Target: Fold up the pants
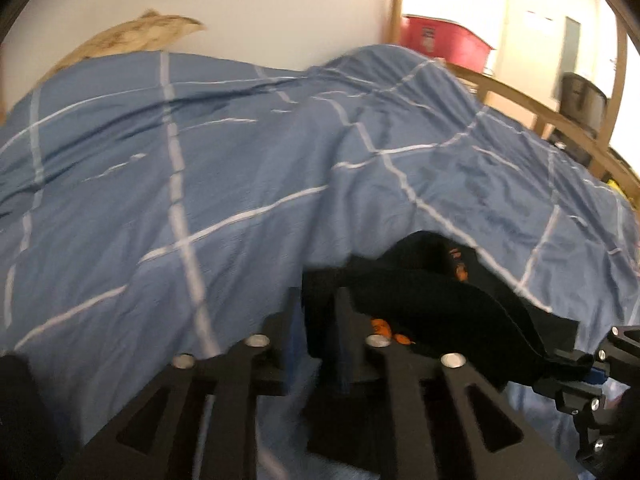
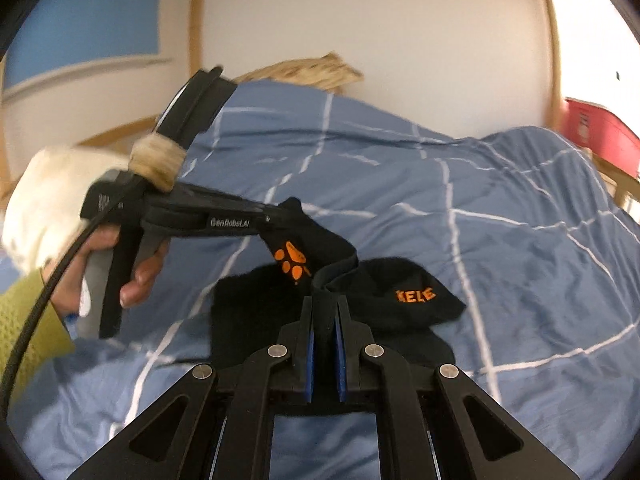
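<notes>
The black pants (image 2: 360, 304), with an orange paw print and orange letters, lie bunched on the blue checked duvet (image 2: 500, 220). My right gripper (image 2: 325, 300) is shut on a fold of the pants and holds it raised. My left gripper (image 2: 280, 210) enters from the left in the right wrist view and is shut on another edge of the pants near the paw print. In the left wrist view the pants (image 1: 440, 304) hang from my left gripper (image 1: 318, 308), and the right gripper (image 1: 580, 376) shows at the lower right.
The duvet (image 1: 200, 160) covers the bed and bulges at the back. A tan pillow (image 1: 136, 36) lies by the white wall. A wooden bed frame (image 1: 520, 96) and a red bin (image 1: 444, 40) stand at the right.
</notes>
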`<state>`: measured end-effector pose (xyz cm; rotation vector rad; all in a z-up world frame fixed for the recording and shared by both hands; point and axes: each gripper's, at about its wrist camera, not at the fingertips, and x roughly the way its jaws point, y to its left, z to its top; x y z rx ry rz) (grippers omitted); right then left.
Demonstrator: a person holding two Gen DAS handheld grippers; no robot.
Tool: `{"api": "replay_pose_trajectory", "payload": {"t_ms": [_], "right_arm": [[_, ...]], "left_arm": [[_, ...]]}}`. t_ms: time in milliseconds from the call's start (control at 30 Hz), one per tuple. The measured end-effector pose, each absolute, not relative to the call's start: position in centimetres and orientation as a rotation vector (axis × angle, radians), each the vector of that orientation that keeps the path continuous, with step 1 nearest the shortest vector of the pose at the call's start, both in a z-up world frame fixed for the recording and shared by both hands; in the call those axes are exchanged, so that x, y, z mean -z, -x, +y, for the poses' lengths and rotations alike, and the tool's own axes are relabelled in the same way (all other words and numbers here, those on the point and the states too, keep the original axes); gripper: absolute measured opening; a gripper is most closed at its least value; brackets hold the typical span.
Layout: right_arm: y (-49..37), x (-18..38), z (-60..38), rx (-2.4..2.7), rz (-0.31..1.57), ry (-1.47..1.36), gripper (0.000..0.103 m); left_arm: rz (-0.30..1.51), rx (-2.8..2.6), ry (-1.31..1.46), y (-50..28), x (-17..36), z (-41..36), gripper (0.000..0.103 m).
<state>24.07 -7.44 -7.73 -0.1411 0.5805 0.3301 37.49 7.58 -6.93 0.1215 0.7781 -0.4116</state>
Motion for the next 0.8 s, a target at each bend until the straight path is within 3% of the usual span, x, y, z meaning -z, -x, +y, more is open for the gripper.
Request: {"api": "replay_pose_trajectory", "payload": {"t_ms": [67,267,767,800], "right_arm": [[-23.8,8.3,-6.9,-0.343,0.597,0.175,0.009],[-22.7,10.0,-5.6,-0.404,0.636,0.274,0.009],[-19.4,12.6,-4.8,-0.498,0.635,0.483,0.010],[-19.1,12.5,-5.0,-0.504,0.633,0.481,0.014]], "left_arm": [[0.765,0.338,-0.137,-36.6,7.1,8.4,0.053],[0.760,0.182,-0.214,-33.9,6.8,9.5,0.063],[0.876,0.219,-0.068,-28.8,7.6,8.8,0.070],[0.886,0.234,-0.054,-28.7,7.8,8.7,0.070]]}}
